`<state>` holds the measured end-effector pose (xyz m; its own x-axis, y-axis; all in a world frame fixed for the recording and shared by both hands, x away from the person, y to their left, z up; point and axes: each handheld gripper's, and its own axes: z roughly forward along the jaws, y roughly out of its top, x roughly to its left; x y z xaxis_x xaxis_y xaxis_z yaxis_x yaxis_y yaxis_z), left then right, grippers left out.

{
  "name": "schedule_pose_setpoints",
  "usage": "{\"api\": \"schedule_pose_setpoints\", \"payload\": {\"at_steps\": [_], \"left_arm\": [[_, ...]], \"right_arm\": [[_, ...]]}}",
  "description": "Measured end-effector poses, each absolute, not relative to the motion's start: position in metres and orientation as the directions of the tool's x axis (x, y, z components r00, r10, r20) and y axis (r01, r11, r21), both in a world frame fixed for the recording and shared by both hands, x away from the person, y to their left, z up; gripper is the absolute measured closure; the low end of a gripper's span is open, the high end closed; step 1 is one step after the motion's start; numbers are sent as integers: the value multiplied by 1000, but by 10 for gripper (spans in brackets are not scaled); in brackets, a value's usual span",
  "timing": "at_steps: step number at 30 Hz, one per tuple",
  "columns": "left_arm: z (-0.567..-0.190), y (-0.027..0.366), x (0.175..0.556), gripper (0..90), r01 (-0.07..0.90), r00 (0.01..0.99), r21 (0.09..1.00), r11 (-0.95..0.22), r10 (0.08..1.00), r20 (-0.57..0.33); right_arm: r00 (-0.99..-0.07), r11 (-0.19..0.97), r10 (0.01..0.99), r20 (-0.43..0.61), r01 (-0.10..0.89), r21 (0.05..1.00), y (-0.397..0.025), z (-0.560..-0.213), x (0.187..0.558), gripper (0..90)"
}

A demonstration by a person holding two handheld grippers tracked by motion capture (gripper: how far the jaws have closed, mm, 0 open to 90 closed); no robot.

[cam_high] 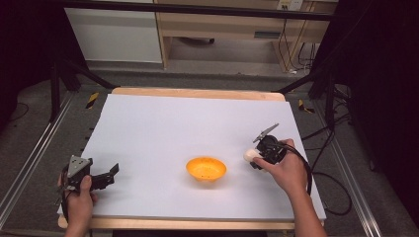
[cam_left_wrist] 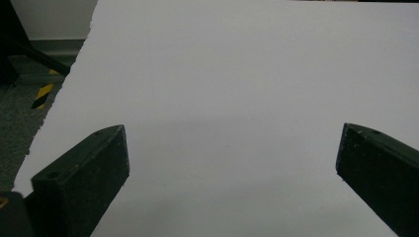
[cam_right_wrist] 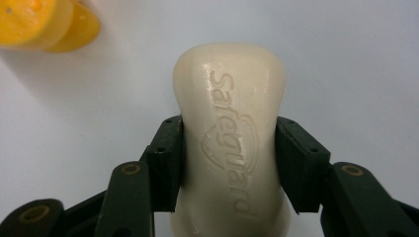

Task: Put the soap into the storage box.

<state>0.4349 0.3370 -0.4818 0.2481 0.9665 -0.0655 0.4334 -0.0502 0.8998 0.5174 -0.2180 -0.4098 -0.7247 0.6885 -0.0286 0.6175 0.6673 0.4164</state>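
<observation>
A cream bar of soap [cam_right_wrist: 230,133] stamped "Safeguard" sits between the two black jaws of my right gripper [cam_right_wrist: 230,163], which is shut on its sides. From above, the same soap [cam_high: 250,155] shows as a pale lump at the tip of the right gripper [cam_high: 257,157], just right of an orange bowl [cam_high: 206,169] on the white sheet. The bowl's edge [cam_right_wrist: 44,24] shows at the top left of the right gripper view. My left gripper [cam_high: 112,174] rests near the table's front left, open, its jaws wide apart with nothing between them [cam_left_wrist: 232,163].
The white sheet [cam_high: 188,123] covers a wooden table [cam_high: 197,93]. Black frame legs stand at both back corners, and cables trail on the floor at the right. Yellow-black tape marks the floor [cam_left_wrist: 43,95] beyond the sheet's left edge.
</observation>
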Motion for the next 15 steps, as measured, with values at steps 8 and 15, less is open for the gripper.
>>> {"api": "schedule_pose_setpoints", "payload": {"at_steps": [8,15], "left_arm": [[-482,337,435,0,433,248,900,-51,967,-65],[-482,337,435,0,434,249,900,-50,966,-67]], "right_arm": [[-750,675,661,-24,582,454,-208,-395,515,495],[-780,696,626,-17,548,464,-194,-388,515,495]]}}
